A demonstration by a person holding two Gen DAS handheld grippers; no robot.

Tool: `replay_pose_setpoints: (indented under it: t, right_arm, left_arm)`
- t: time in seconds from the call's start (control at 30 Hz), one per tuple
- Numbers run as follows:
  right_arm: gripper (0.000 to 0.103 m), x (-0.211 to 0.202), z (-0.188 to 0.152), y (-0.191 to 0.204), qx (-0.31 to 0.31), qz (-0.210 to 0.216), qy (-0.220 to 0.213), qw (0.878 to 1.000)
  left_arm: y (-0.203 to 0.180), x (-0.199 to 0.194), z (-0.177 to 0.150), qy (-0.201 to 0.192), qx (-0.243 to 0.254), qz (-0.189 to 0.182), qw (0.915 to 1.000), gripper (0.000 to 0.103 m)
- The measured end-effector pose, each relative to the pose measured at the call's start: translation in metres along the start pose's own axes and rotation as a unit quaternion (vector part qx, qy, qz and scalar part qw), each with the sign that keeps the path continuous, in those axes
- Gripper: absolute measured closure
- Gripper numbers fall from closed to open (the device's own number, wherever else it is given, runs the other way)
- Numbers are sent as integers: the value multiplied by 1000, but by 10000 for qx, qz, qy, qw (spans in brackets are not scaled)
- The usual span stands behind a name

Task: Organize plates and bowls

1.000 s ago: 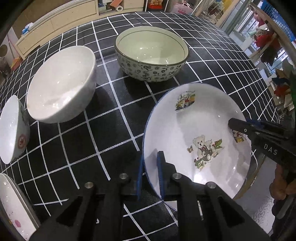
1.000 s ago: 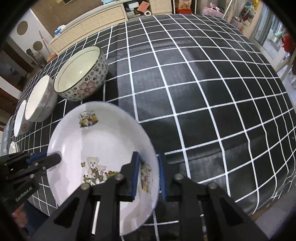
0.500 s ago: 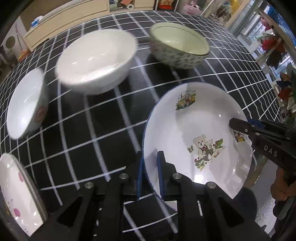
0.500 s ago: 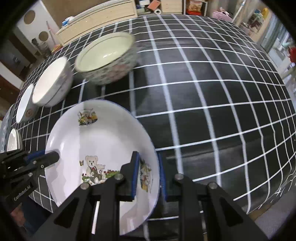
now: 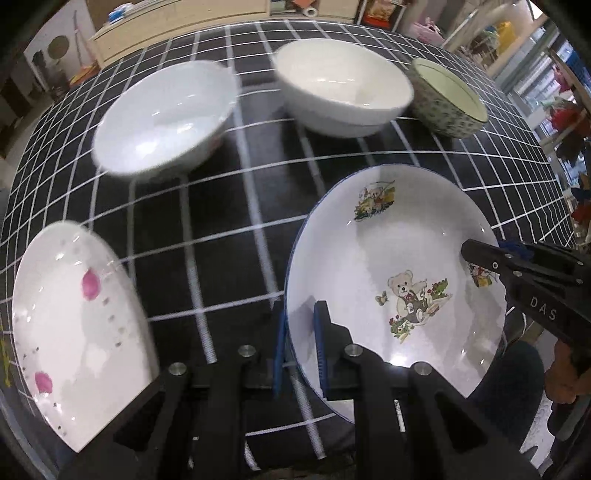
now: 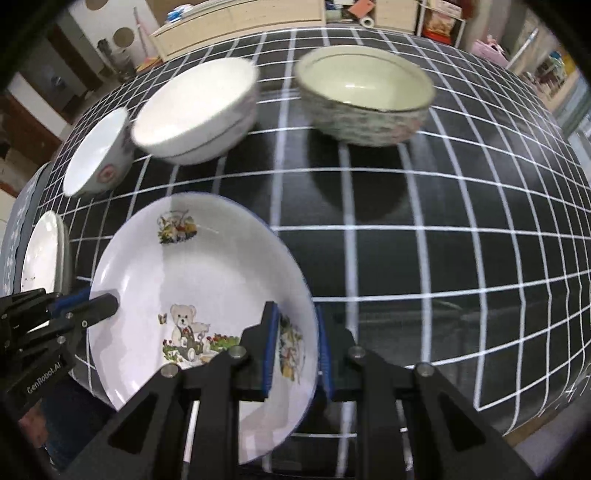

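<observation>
Both grippers hold one white bear-print plate (image 5: 399,258) (image 6: 207,280) with a blue rim, lifted over the near edge of the table. My left gripper (image 5: 300,345) is shut on its left rim, and my right gripper (image 6: 295,350) is shut on the opposite rim. A pink-flowered white plate (image 5: 74,325) (image 6: 40,258) lies to the left. Behind stand a small white bowl (image 5: 162,118) (image 6: 98,155), a larger white bowl (image 5: 340,85) (image 6: 195,110) and a floral-patterned bowl (image 5: 447,98) (image 6: 365,99).
The table wears a black cloth with a white grid (image 5: 229,236) (image 6: 443,229). A wooden cabinet (image 6: 240,22) stands beyond the far edge. A person's hand (image 5: 565,373) grips the right tool, and floor shows past the table's right side.
Both grippers have carried the bear plate leftward along the table. The bowls have slid right in view, and the pink-flowered plate has come into fuller view at left.
</observation>
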State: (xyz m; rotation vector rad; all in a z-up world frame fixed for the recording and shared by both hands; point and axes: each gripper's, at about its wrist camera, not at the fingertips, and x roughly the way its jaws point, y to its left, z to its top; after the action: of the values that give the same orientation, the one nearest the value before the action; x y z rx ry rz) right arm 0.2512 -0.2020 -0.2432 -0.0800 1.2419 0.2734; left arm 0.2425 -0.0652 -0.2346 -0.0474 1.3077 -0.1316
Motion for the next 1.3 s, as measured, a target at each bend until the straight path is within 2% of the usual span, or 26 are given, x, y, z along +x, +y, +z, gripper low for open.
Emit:
replay_pose_setpoints:
  t: [0.23,0.5,0.67,1.07,1.3]
  right_arm:
    - [79,5,8,23,-214,21,100,9997]
    - [79,6,19,4,-293,-55,225,9993]
    - [79,3,20,0,-368,-207,310,9986]
    - [78,11,20,-12,-67,-288,417,9987]
    - [79,12,10,2,276,-207,358,9988]
  left_arm:
    - [30,-6,-8,11,-182,51,9998,90]
    - [55,-13,-18,-15,-251,-79,9997,90]
    - [56,-11,-19,34,-145,-172,9997,90]
    - [49,-12,-23,0,7,-198,9998,90]
    - [46,-12,-22,70,113,-205,9997,91]
